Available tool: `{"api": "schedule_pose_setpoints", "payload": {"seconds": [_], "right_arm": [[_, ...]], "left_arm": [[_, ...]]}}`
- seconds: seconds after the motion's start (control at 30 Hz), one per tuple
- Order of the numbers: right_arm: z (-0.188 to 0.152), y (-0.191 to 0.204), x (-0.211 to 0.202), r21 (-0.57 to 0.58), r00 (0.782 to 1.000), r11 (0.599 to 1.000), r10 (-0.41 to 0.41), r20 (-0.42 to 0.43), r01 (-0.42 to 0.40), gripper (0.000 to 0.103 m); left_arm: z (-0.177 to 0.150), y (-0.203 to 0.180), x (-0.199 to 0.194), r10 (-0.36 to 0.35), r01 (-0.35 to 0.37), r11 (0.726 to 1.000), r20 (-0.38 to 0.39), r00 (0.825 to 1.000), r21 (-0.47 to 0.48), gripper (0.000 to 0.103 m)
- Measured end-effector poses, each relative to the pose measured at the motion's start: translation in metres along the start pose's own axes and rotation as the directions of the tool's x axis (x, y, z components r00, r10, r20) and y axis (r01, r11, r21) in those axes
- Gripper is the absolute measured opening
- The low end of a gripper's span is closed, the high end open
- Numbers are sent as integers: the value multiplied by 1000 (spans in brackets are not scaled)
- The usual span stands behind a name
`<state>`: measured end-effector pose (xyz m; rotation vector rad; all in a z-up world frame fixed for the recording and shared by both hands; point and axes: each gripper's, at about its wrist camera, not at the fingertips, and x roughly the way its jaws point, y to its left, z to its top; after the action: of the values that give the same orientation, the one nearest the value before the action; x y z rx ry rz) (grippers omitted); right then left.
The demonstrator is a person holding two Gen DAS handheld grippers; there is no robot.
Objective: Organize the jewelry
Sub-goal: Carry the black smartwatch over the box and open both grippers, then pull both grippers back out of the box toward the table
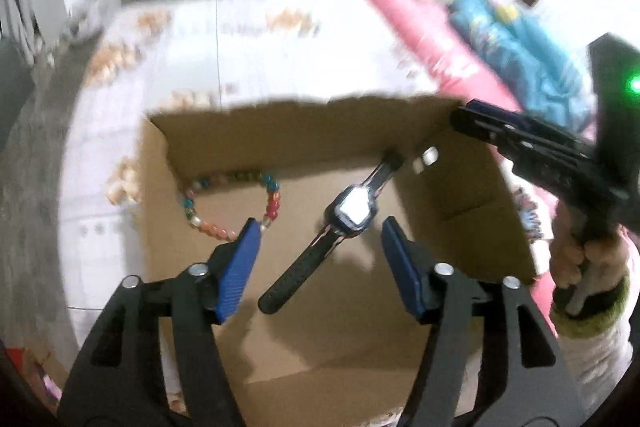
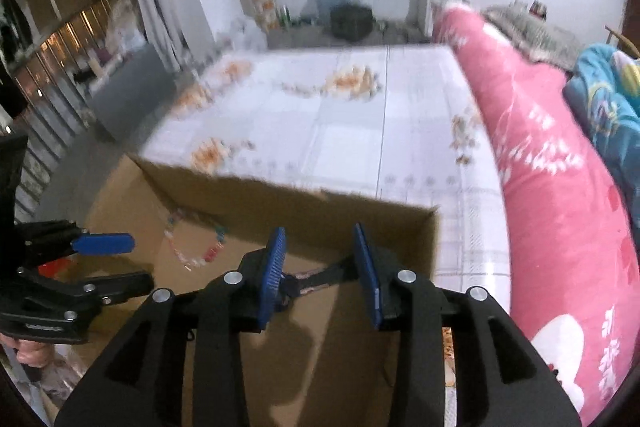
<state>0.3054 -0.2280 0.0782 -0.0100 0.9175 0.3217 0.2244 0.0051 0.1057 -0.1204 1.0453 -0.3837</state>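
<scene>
Two grippers hang over one open cardboard box (image 1: pixel 460 187) that sits on our white patterned tabletop (image 1: pixel 280 59), with a long pink cushion (image 2: pixel 560 207) running along the table's right side and a blue printed cloth (image 1: pixel 520 39) bunched beyond it. Inside the box, on its brown floor, we see a black wristwatch (image 1: pixel 340 219) lying diagonally, its square face turned up and its strap stretched from the far right corner toward the near left. Left of the watch, against the far left corner, lies a bracelet of coloured beads (image 1: pixel 228 203) in an open loop.

Our left gripper (image 1: pixel 320 259) points down into the box with its blue fingers (image 1: pixel 240 267) spread wide on either side of the watch strap, not touching it and gripping nothing. Our right gripper (image 2: pixel 320 275) is parted less widely; part of the watch (image 2: pixel 316 277) shows in the gap below its tips, but the pads do not press on it. Blur softens both views. From the left wrist view, a hand (image 1: pixel 576 259) holds the right gripper's handle at the box's right wall.
</scene>
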Motion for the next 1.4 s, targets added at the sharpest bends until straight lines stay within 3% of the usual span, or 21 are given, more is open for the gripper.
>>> {"api": "schedule_pose_setpoints", "payload": {"seconds": [0.13, 0.23, 0.3, 0.37, 0.43, 0.47, 0.53, 0.67, 0.8, 0.93, 1.03, 1.4], "right_arm": [[-25, -7, -81, 51, 984, 995, 71, 163, -80, 49], [-69, -7, -134, 56, 960, 994, 79, 270, -98, 73], [-101, -6, -149, 68, 954, 993, 73, 289, -97, 90], [-140, -4, -145, 98, 967, 991, 63, 245, -89, 94], [-175, 0, -126, 130, 989, 991, 23, 146, -43, 94], [-197, 2, -108, 150, 998, 988, -28, 56, 19, 94], [-225, 4, -86, 171, 997, 983, -65, -48, 72, 94], [-255, 8, -55, 153, 971, 969, -167, -171, 194, 94], [-265, 10, -40, 93, 948, 961, -237, -215, 261, 94], [-265, 20, -29, -18, 924, 945, -323, -204, 326, 96], [-264, 17, -30, -17, 929, 947, -318, -190, 320, 96], [-269, 10, -27, 29, 940, 956, -283, -193, 293, 97]], "left_arm": [[-25, -7, -61, -14, 4, 998, 161, 987, 63, 80], [-66, -3, -99, 22, -47, 995, 267, 964, 89, 86], [-102, 3, -108, 69, -95, 993, 294, 953, 76, 89], [-131, 8, -101, 110, -131, 990, 263, 959, 61, 89], [-160, 10, -87, 140, -153, 987, 212, 967, 43, 89], [-177, 11, -76, 153, -160, 987, 177, 972, 30, 89], [-202, 10, -55, 156, -160, 987, 114, 981, 28, 89], [-230, 11, -15, 236, -237, 971, 33, 971, 41, 89], [-236, 15, 6, 245, -245, 969, -16, 969, 29, 89], [-233, 12, 10, 285, -285, 955, 5, 958, 79, 89], [-232, 16, 12, 283, -283, 956, 5, 959, 71, 95], [-230, 20, 16, 286, -284, 957, -19, 958, 67, 96]]}}
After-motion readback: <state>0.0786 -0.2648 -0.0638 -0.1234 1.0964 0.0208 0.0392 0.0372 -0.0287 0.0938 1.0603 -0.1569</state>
